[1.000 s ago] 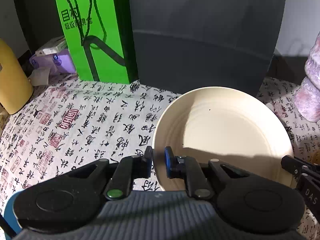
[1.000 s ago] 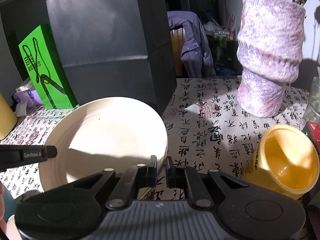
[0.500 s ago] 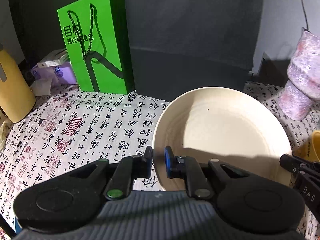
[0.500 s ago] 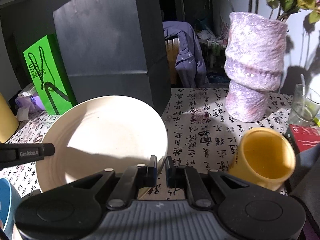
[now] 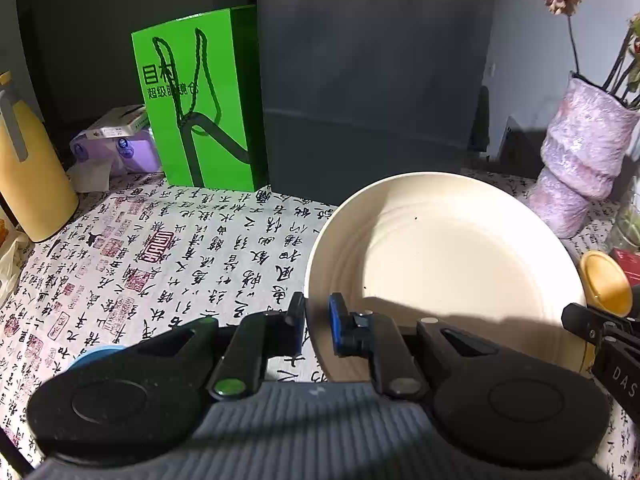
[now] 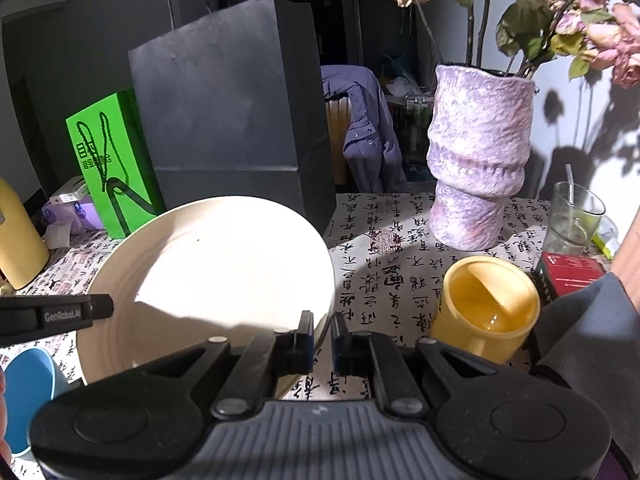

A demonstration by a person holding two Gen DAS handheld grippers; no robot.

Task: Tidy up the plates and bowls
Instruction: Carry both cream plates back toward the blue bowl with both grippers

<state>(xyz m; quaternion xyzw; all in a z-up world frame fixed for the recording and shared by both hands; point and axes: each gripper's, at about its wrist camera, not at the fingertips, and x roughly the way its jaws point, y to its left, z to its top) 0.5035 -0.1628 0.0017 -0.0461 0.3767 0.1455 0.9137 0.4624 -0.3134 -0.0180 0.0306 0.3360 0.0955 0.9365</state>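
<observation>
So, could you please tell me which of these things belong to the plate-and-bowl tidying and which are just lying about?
Job:
- plate, clamped at its rim by the left gripper and the right gripper

Lying about:
- yellow mug
- vase
- green bag
- dark bag
- glass
- red box
- yellow jug
- tissue pack

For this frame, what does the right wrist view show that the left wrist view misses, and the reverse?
Only the right wrist view shows the drinking glass with a straw, the purple jacket behind the table and the inside of the yellow mug.

Only the left wrist view shows the open stretch of calligraphy tablecloth left of the plate.

Both show the cream plate held at opposite rims by the left hand-held gripper and right hand-held gripper, plus the green bag, dark bag and purple vase.
</observation>
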